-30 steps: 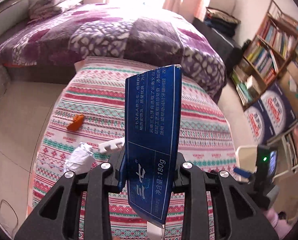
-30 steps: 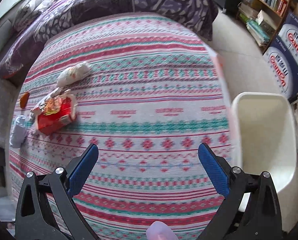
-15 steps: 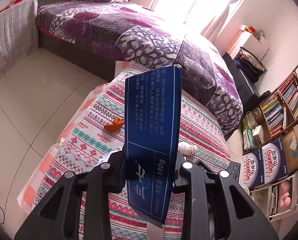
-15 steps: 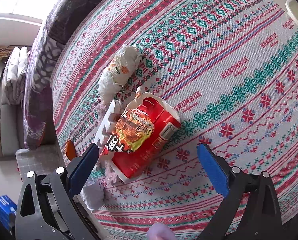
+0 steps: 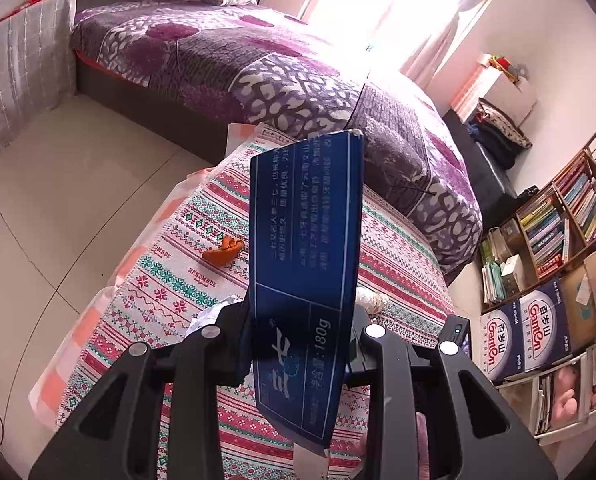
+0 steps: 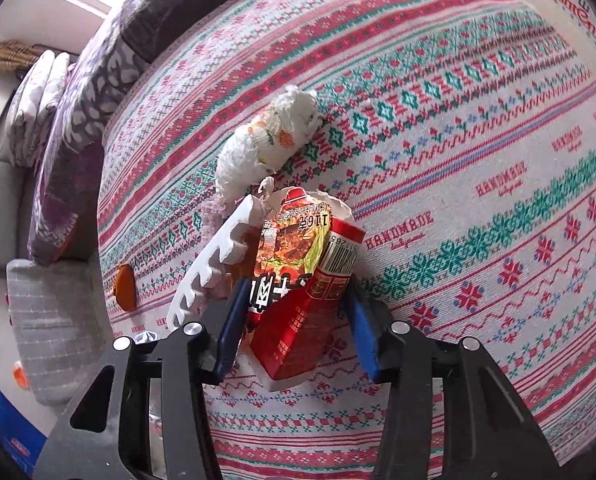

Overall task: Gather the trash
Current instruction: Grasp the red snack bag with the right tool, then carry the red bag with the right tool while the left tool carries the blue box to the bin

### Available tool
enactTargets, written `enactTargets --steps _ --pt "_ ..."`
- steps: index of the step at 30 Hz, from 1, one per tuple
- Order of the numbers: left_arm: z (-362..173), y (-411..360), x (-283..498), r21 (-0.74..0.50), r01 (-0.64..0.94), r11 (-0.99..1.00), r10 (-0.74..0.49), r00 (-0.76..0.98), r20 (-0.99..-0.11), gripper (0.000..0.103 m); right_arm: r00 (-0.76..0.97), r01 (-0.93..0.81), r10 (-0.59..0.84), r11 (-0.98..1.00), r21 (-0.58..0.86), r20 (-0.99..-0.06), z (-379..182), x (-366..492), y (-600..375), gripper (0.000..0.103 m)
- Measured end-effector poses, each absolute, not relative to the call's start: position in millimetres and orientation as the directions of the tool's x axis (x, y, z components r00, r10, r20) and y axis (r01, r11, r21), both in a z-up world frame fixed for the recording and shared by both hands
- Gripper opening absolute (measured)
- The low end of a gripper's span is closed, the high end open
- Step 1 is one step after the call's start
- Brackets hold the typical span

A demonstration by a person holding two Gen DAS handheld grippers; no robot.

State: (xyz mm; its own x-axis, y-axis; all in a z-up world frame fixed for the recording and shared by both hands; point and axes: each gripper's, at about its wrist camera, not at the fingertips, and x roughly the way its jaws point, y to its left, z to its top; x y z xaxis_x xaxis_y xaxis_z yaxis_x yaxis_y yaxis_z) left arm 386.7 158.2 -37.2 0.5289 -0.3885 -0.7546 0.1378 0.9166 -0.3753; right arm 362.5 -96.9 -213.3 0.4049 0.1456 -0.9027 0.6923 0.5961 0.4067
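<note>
- Left view, centre: my left claw (image 5: pixel 298 344) is clamped on a blue box (image 5: pixel 304 264), which stands upright between the jaws and fills the middle of the frame.
- Left view, left of centre: an orange scrap (image 5: pixel 223 249) lies on the patterned cloth (image 5: pixel 170 280); a white wad (image 5: pixel 208 314) peeks out just beside my left finger.
- Left view, top: a purple bed (image 5: pixel 226 60); at the right edge, a bookshelf (image 5: pixel 570 216).
- Right view, lower centre: my right claw (image 6: pixel 296 320) is half open around a red packet (image 6: pixel 302 280), one blue pad on each side of it. I cannot tell whether the pads are touching it.
- Right view, centre: a white toothed strip (image 6: pixel 214 264) lies against the packet's left side; a crumpled tissue (image 6: pixel 270 140) sits just above it.
- Right view, left: the orange scrap (image 6: pixel 124 287) rests near the cloth's (image 6: pixel 478 160) edge, well apart from the packet.
</note>
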Motion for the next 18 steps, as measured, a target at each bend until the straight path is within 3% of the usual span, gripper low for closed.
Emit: enactTargets --steps 9,18 --pt "-21.5 128.9 373.1 -0.298 0.131 0.946 -0.311 0.634 -0.708 0.032 0.552 0.517 -0.048 0.803 0.296 -0.832 -131.3 335.4 -116.7 0.043" --pt "-12.0 77.0 350.5 -0.179 0.164 0.970 -0.241 0.725 -0.645 0.032 0.647 0.474 -0.219 0.865 0.161 -0.731 -76.5 293.8 -149.1 0.043"
